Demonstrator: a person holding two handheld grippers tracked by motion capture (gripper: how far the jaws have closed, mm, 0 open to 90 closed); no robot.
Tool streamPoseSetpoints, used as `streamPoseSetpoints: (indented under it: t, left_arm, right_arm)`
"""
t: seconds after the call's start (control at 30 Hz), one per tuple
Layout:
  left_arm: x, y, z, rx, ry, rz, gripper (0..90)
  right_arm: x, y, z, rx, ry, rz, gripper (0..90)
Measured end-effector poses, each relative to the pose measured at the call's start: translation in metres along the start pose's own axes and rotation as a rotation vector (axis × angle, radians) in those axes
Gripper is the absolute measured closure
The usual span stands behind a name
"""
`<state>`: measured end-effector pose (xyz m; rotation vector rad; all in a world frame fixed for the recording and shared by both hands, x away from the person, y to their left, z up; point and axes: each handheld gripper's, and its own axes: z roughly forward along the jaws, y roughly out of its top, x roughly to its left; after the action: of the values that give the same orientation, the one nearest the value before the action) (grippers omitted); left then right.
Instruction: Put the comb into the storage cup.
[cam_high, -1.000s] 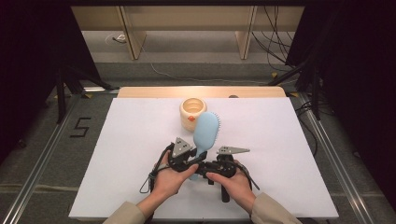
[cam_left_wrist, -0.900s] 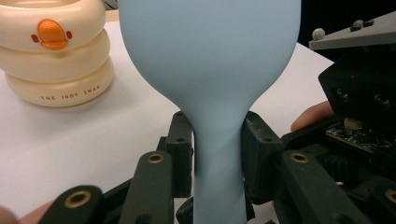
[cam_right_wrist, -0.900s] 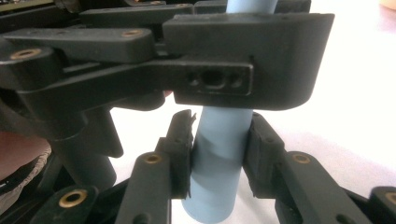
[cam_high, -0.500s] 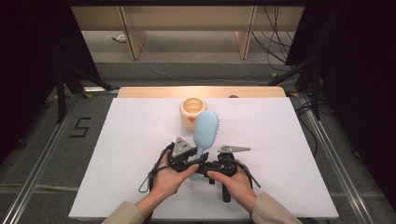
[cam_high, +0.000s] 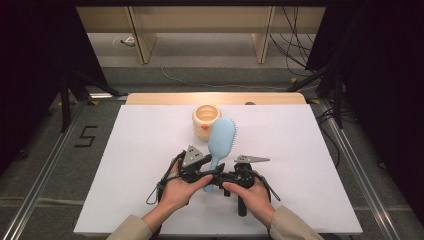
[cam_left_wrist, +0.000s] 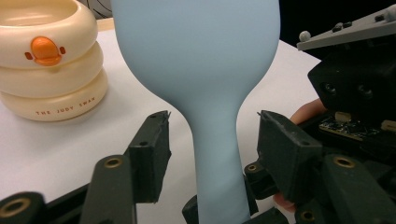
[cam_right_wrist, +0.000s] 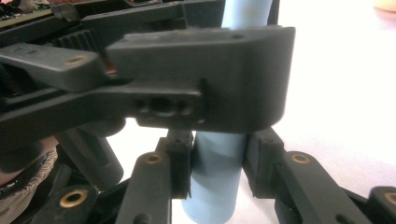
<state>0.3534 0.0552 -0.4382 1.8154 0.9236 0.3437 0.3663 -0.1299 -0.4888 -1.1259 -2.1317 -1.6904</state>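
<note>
1. the light blue hairbrush (cam_high: 220, 141) lies on the white table (cam_high: 125, 165), head pointing away from the person toward the cream duck cup (cam_high: 205, 121), handle back between the two hands. in the high view the head looks to reach right up to the cup, but i can't tell whether they touch.

2. the right gripper (cam_right_wrist: 217, 168) is clenched on the handle near its end; in its own view both pads press the blue stem from either side. the left gripper (cam_left_wrist: 212, 140) has just been opening: the handle's neck stands between its jaws with a clear gap on each side, so it has let go.

3. so the brush hangs on one grip alone, and that grip sits far from the heavy head (a long lever, i'd say). if it is lifted from here, the head could droop or the round, smooth handle could twist in the pads.

4. the left jaws sit around the neck. drawing that gripper off sideways instead of straight back could catch the handle and wrench it out of the right grip.

5. the cup stands close to the head. a swing or push forward could knock it, and it looks light enough to slide or tip.

6. the two grippers are crowded together at the handle, so they could knock each other.
</note>
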Motion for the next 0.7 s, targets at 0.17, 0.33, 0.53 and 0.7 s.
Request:
streamPoseSetpoints:
  t: [0.17, 0.33, 0.53, 0.7]
  left_arm:
    - [-0.001, 0.003, -0.003, 0.008, -0.013, 0.028, 35.6]
    - [-0.002, 0.008, -0.008, 0.007, -0.018, 0.049, 30.1]
    - [-0.002, 0.016, -0.017, -0.005, -0.01, 0.071, 22.8]
    - [-0.001, 0.022, -0.025, -0.013, -0.014, 0.098, 15.2]
  right_arm:
    - [0.0, 0.0, 0.0, -0.006, 0.002, 0.005, 67.0]
    - [-0.001, 0.001, -0.001, -0.011, 0.004, 0.009, 67.0]
    - [-0.001, 0.001, -0.002, -0.017, 0.004, 0.012, 67.0]
    - [-0.001, 0.001, -0.002, -0.019, 0.001, 0.016, 67.0]
